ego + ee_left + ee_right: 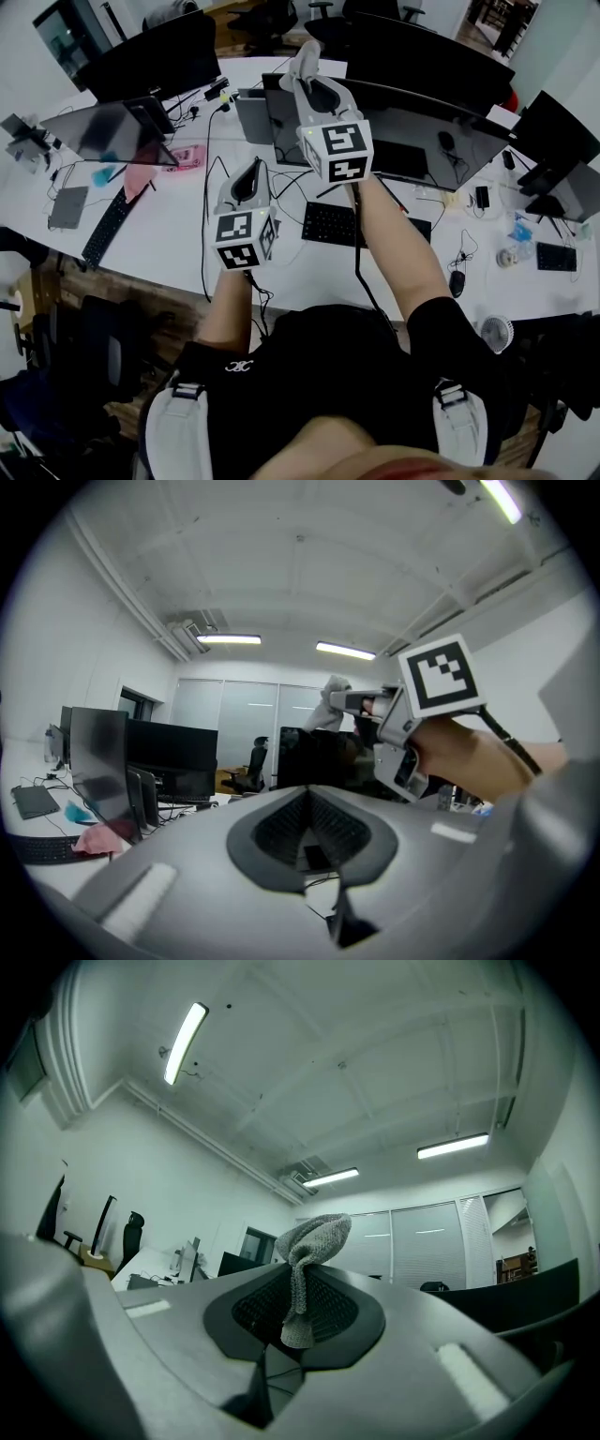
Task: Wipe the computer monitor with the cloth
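In the head view both grippers are raised above the white desk (169,239). My right gripper (307,77) is the higher one and is shut on a small grey cloth (305,56). It hangs in front of the wide dark monitor (422,141), near its left end. The right gripper view shows the cloth (309,1260) bunched and pinched between the jaws (298,1288), pointing up toward the ceiling. My left gripper (254,172) is lower and to the left, its jaws (307,801) shut with nothing in them. From the left gripper view, the right gripper (405,726) and the cloth (333,688) show.
A black keyboard (333,223) lies before the monitor, amid cables. More monitors (150,61) stand behind and to the left, with a tilted screen (103,131) and a pink cloth (141,178). A mouse (457,281) and small fan (495,333) are at right.
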